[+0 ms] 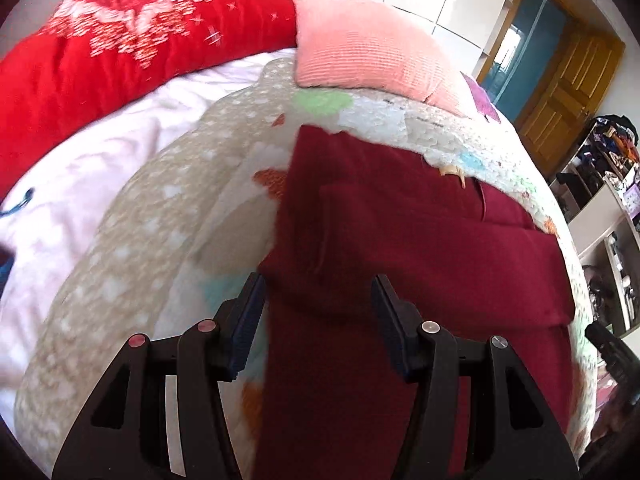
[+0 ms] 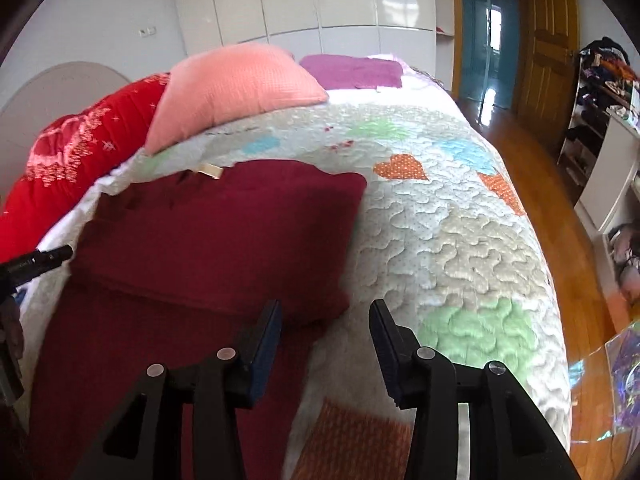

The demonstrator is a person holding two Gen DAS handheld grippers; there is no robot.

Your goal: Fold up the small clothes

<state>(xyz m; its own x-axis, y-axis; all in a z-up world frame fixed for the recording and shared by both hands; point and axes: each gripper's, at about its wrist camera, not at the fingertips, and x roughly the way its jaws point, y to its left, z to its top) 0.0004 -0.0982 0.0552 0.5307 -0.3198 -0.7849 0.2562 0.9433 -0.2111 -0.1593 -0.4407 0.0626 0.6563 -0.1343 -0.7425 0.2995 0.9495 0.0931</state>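
Your left gripper [image 1: 318, 304] hangs spread and empty over the maroon garment [image 1: 400, 240] on the quilt [image 2: 460, 240], its length running twelve to six. Your right gripper [image 2: 325, 332], also spread, straddles its right edge.

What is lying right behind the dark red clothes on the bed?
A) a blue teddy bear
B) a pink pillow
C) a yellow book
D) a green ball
B: a pink pillow rests on the quilt just past the far edge of the dark red clothes, next to a bright red blanket.
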